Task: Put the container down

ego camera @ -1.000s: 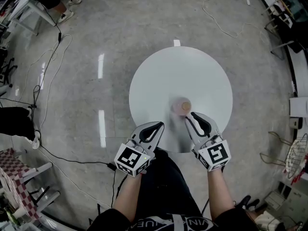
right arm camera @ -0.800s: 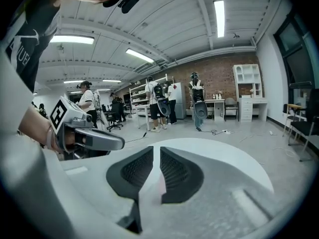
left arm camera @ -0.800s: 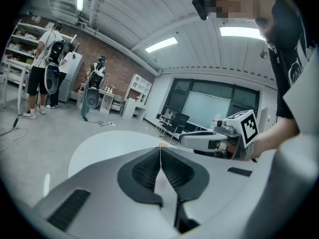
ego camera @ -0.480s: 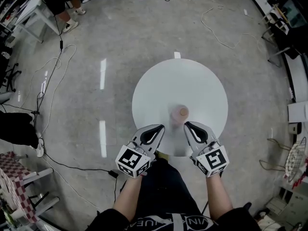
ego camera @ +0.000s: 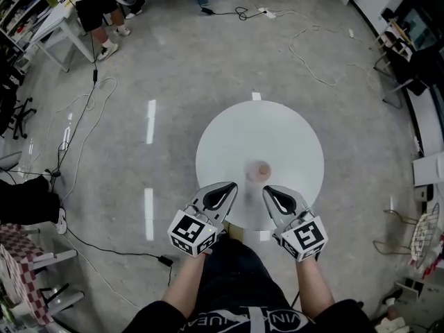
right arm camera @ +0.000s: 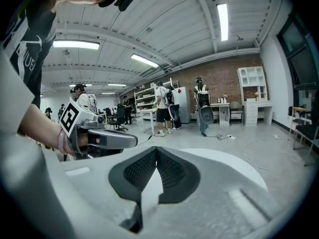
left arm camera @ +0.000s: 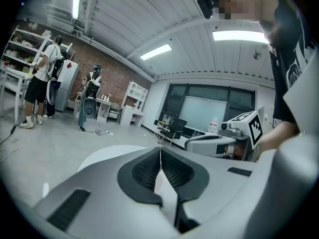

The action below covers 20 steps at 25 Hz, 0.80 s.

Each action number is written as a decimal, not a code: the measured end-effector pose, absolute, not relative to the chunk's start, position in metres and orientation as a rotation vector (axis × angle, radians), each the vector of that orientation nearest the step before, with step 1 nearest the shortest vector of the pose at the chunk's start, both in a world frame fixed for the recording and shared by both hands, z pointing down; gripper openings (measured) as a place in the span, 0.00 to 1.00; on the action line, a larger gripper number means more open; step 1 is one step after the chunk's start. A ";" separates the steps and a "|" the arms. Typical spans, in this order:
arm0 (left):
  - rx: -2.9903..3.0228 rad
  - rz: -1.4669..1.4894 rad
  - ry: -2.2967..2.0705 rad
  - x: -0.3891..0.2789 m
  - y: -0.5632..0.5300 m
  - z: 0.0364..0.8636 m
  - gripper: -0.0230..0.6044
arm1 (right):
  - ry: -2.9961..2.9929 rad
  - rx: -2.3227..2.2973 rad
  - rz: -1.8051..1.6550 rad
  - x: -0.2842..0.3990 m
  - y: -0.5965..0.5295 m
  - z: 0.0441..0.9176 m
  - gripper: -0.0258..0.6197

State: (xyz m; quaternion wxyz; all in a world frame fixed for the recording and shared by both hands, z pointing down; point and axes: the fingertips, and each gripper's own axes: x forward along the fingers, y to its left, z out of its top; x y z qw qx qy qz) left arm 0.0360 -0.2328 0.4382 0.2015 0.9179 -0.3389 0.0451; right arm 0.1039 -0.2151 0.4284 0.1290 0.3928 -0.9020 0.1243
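A small round pinkish container [ego camera: 260, 171] stands upright on the round white table [ego camera: 277, 134], near its front edge. Both grippers hover in front of it, above the table's near rim, apart from the container. My left gripper [ego camera: 227, 189] is shut, its jaws meeting with nothing between them [left arm camera: 160, 152]. My right gripper [ego camera: 271, 193] has just been closing and is now shut, also empty [right arm camera: 157, 152]. The container is hidden in both gripper views.
Cables [ego camera: 83, 116] trail over the grey floor at the left and back. A person [ego camera: 97, 5] stands by a white table at the top left. Chairs and shelving [ego camera: 406, 61] line the right side. The left gripper shows in the right gripper view [right arm camera: 102, 138].
Both grippers have risen and drawn back from the container toward the table's near edge. The right gripper's jaws have come together. The container stays standing on the table.
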 end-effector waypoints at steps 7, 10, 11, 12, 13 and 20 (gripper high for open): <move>2.607 0.108 -0.949 0.034 -0.235 0.416 0.06 | -2.644 1.167 0.344 0.103 -0.216 0.403 0.05; 2.627 0.098 -0.960 0.030 -0.236 0.404 0.06 | -2.656 1.181 0.335 0.102 -0.217 0.391 0.05; 2.631 0.095 -0.964 0.029 -0.236 0.401 0.06 | -2.661 1.183 0.330 0.102 -0.217 0.387 0.05; 2.632 0.090 -0.968 0.027 -0.236 0.398 0.06 | -2.665 1.184 0.326 0.101 -0.217 0.384 0.05; 2.628 0.078 -0.972 0.026 -0.237 0.395 0.06 | -2.668 1.185 0.319 0.100 -0.217 0.381 0.05; 2.633 0.031 -0.992 0.023 -0.240 0.375 0.06 | -2.688 1.202 0.283 0.104 -0.222 0.359 0.05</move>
